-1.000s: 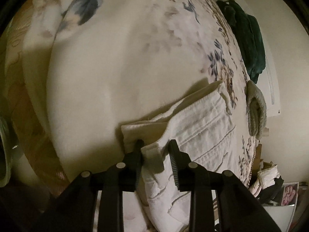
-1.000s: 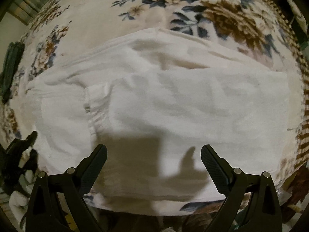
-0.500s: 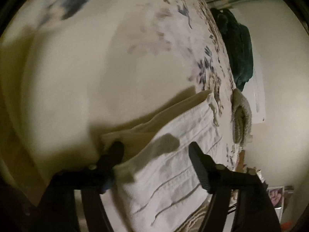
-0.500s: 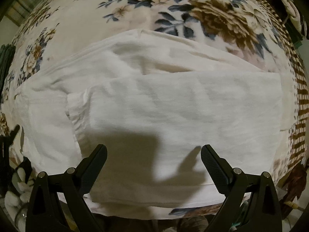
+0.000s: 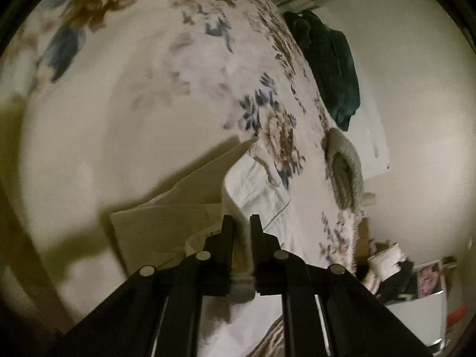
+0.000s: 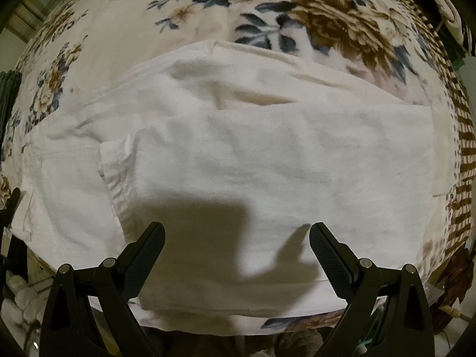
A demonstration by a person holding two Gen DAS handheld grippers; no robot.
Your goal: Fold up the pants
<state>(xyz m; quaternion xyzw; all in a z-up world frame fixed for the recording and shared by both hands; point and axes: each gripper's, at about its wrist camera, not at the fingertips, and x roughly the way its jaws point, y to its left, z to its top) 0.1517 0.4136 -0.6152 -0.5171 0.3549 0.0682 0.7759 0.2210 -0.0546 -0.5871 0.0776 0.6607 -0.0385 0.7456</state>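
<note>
Left tongs (image 5: 241, 223) just closed, pinching the pants' (image 6: 267, 163) end — long axis stretching crosswise beneath the open, empty right tongs (image 6: 237, 235).

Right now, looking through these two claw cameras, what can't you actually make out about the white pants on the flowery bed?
- Left wrist view: the left claw is shut on a fold of the white cotton pants; its own black arms hide the cloth below.
- Right wrist view: the open right claw casts a shadow over the pants' near edge.
- Left wrist view: the floral blanket is blurred.
- Left wrist view, lower right: floor clutter too small to identify.
</note>
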